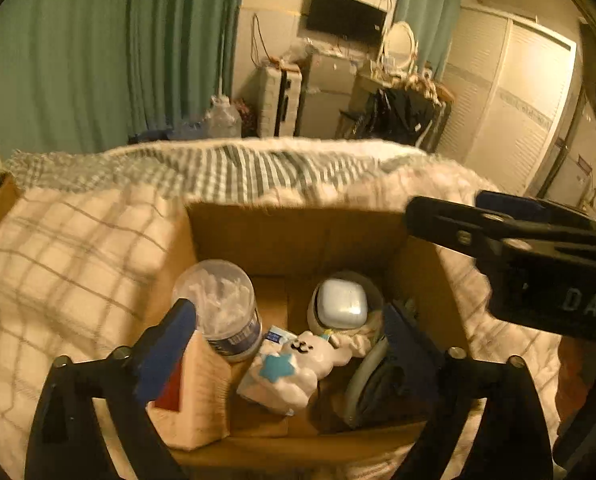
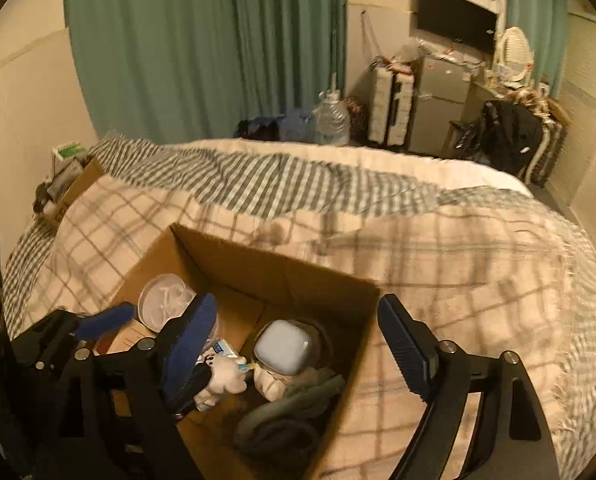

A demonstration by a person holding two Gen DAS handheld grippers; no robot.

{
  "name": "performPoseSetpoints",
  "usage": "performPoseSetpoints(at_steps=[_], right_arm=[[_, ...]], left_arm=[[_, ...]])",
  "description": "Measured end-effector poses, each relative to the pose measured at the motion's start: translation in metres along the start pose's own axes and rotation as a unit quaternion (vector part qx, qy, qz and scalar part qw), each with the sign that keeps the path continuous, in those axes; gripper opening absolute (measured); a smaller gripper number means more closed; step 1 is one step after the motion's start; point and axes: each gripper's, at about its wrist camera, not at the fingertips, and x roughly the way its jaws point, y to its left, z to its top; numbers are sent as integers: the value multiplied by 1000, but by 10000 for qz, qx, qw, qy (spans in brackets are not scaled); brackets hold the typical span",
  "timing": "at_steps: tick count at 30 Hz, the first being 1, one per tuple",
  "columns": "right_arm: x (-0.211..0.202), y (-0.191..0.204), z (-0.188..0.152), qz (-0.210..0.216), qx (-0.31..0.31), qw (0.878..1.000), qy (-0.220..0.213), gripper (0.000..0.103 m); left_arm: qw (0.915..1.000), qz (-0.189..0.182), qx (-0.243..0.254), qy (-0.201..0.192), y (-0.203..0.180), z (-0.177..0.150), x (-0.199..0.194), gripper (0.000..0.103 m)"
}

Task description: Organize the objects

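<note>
An open cardboard box (image 1: 298,240) sits on the bed (image 2: 478,280) and holds the gathered things: a clear round tub of cotton swabs (image 1: 218,308) standing upright at its left side, a pale blue rounded case (image 1: 343,303) resting in a dark-rimmed bowl near the back, a white plush toy (image 1: 294,364) with a blue star on it lying in the middle, a pinkish carton (image 1: 198,396) at the near left corner, and grey headphones (image 2: 290,412) along the right wall. The left gripper (image 1: 290,344) hangs over the box with its blue-padded fingers spread wide apart and nothing between them, one finger in front of the tub. The right gripper (image 2: 298,344) hovers just beside it, above the box's right edge, its jaws likewise wide open and empty. The bed is covered by a cream plaid blanket (image 2: 458,264) over a green striped sheet (image 2: 298,184). Behind are green curtains (image 2: 202,48), a wall-mounted television (image 2: 456,18), a large water bottle (image 2: 330,118) and suitcases (image 2: 390,104).
</note>
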Motion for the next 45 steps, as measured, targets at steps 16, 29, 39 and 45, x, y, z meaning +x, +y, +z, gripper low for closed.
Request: performPoseSetpoints(at_steps=[16,29,39,45], right_arm=[[-239,14,3,-821,54,9871,-1376,102],[-304,56,-98,-1079,-297,9676,-2264,103],[-217,52,-163,-862,48,9709,-2233,103],[-194,49,-168,-955,122,9720,-2144,103]], left_arm=[[9875,449,343,-1469,-16,34,-210,103],[9717,725,38,-2247,-6,-32,-285,103],[9626,1125,1,-2466,0,-114,-247,103],[9676,1111,-106,-2265,2,-123,-233,103]])
